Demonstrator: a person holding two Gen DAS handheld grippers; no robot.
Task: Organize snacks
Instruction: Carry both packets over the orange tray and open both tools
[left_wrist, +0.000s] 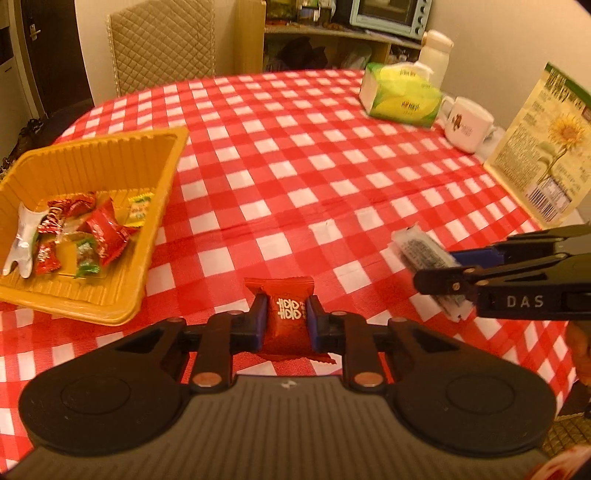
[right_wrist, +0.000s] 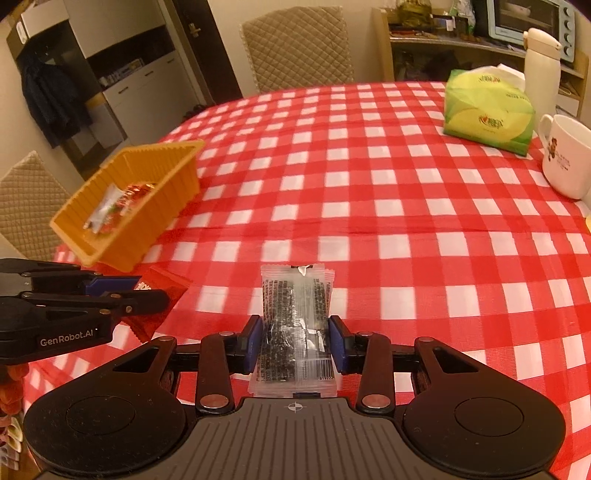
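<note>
A red candy packet (left_wrist: 286, 319) printed with white characters is clamped in the left gripper (left_wrist: 286, 321), marked "GenRobot.AI". A clear packet (right_wrist: 295, 328) with black print and a barcode is clamped in the right gripper (right_wrist: 295, 334), marked "DAS". The yellow tray (left_wrist: 155, 206) of snacks is located at ten o'clock on the checked tablecloth (left_wrist: 314, 158).

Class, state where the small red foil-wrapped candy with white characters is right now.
The red candy is clamped in the left gripper, low centre of the left wrist view, above the checked tablecloth, just right of the yellow plastic tray.
</note>
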